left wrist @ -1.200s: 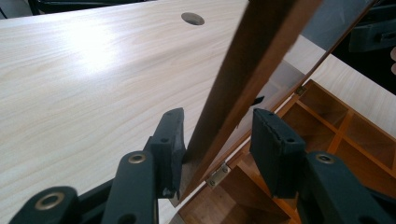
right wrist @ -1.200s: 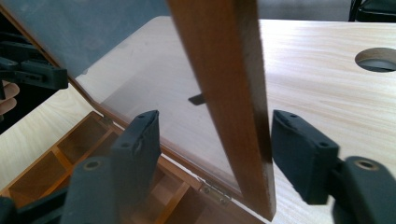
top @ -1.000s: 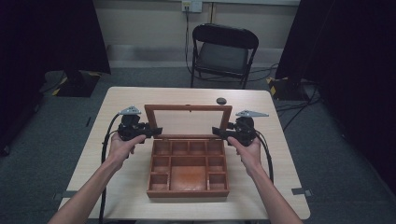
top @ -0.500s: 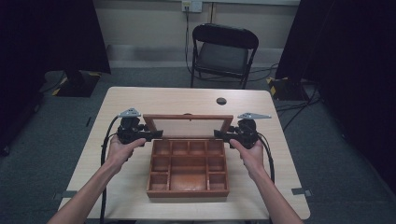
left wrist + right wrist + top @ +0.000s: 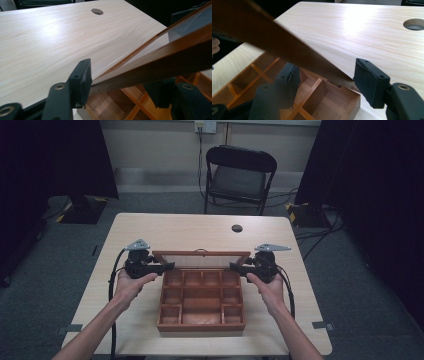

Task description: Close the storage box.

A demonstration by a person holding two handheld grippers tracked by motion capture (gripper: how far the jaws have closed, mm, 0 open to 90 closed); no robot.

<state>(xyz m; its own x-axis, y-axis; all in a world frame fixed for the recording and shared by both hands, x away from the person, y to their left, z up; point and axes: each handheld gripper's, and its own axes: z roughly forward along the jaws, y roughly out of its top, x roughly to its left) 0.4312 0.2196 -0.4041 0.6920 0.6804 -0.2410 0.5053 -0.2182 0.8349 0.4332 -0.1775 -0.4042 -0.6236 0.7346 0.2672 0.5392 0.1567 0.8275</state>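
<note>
High view overhead, facing forward; gripper views close (sharing lid (image 5: pixel 160 62))

The box (image 5: pixel 201 302) sits mid-table (image 5: pixel 150 227), lid (image 5: pixel 201 259) at its far edge, chair (image 5: pixel 239 176) behind.

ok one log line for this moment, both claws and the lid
left claw: on lid left edge | right claw: on right edge | lid: half-lowered over box

Glossy reddish wooden box (image 5: pixel 201 319), glass-paned lid (image 5: pixel 201 260), pale wood-grain table (image 5: pixel 175 232).
</note>
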